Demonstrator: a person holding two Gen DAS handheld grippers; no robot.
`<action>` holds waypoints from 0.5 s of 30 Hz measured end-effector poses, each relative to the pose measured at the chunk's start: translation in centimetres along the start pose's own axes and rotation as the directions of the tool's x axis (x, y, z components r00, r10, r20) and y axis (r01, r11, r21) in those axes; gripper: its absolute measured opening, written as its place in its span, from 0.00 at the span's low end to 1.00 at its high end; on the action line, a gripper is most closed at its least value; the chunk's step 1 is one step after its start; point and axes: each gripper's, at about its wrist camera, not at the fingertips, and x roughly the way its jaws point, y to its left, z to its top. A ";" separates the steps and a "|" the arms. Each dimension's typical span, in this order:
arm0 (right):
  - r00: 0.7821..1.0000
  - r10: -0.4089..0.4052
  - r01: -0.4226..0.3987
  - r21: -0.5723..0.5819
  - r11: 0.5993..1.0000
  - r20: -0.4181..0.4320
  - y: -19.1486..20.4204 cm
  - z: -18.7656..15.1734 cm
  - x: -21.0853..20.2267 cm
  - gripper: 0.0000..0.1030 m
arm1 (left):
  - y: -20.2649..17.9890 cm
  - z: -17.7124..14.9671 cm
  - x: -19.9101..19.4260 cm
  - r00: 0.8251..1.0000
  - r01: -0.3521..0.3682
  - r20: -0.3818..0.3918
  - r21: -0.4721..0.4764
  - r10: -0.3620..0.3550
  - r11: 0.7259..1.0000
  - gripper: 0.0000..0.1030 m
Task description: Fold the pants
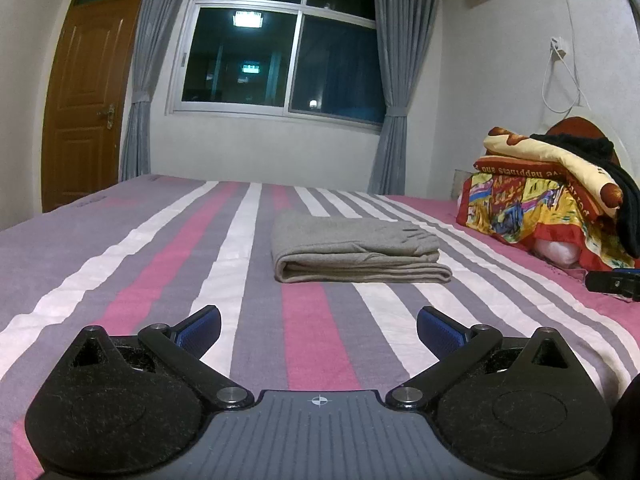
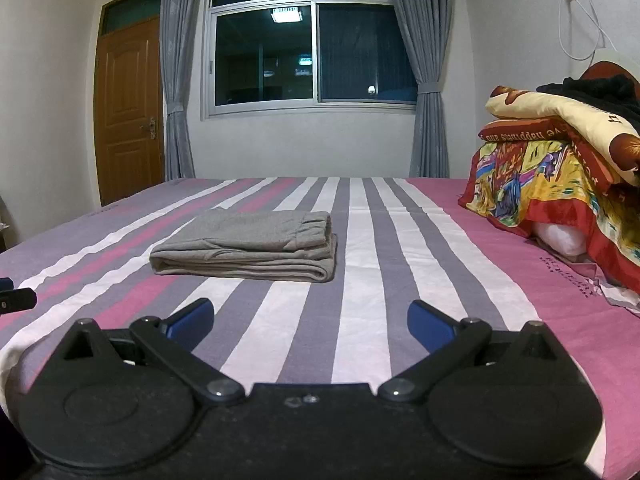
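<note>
Grey pants point(image 1: 352, 250) lie folded into a flat rectangular stack on the striped bed sheet point(image 1: 160, 240); the right wrist view shows the pants point(image 2: 252, 246) left of centre. My left gripper point(image 1: 319, 330) is open, low over the sheet, a short way in front of the pants with nothing between its blue pads. My right gripper point(image 2: 310, 320) is open too, in front and to the right of the stack, holding nothing. The tip of the right gripper point(image 1: 614, 280) shows at the left wrist view's right edge, and the left gripper's tip point(image 2: 16, 300) at the right wrist view's left edge.
A pile of colourful folded quilts point(image 1: 548, 200) with a dark garment point(image 1: 588, 148) on top sits on the bed's right side against the wall. A window with grey curtains point(image 1: 276, 52) faces me and a brown door point(image 1: 84, 100) stands at the left.
</note>
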 end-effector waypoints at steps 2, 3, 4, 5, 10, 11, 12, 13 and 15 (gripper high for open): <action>1.000 0.001 -0.001 0.001 1.000 0.000 0.0 0.0 0.0 1.00 | 0.0 0.0 0.0 1.000 0.000 -0.001 0.000 0.000 1.000 1.00; 1.000 0.001 -0.001 -0.001 1.000 0.000 0.0 0.0 0.0 1.00 | 0.0 0.0 0.0 1.000 0.001 0.000 0.000 -0.001 1.000 1.00; 1.000 0.002 -0.002 -0.002 1.000 -0.001 0.1 0.0 0.0 1.00 | 0.0 0.0 0.0 1.000 0.001 0.001 0.000 -0.001 1.000 1.00; 1.000 0.002 -0.002 -0.003 1.000 -0.001 0.1 -0.1 0.0 1.00 | 0.0 0.0 0.0 1.000 0.001 0.001 0.000 -0.001 1.000 1.00; 1.000 0.002 -0.002 -0.006 1.000 0.000 0.2 -0.1 0.0 1.00 | 0.0 0.0 0.0 1.000 0.000 0.003 -0.001 0.000 1.000 1.00; 1.000 0.002 -0.002 -0.005 1.000 0.000 0.2 -0.1 0.0 1.00 | 0.0 0.0 0.0 1.000 0.001 0.002 -0.001 -0.001 1.000 1.00; 1.000 0.002 -0.002 -0.005 1.000 0.000 0.2 -0.1 0.0 1.00 | -0.1 0.0 -0.1 1.000 -0.001 0.003 0.000 0.001 1.000 1.00; 1.000 0.002 -0.002 -0.005 1.000 -0.001 0.2 -0.1 0.0 1.00 | 0.0 0.0 0.0 1.000 -0.001 0.004 0.000 0.001 1.000 1.00; 1.000 0.002 -0.002 -0.004 1.000 -0.001 0.2 -0.1 0.1 1.00 | -0.1 0.0 -0.1 1.000 -0.001 0.003 0.000 0.001 1.000 1.00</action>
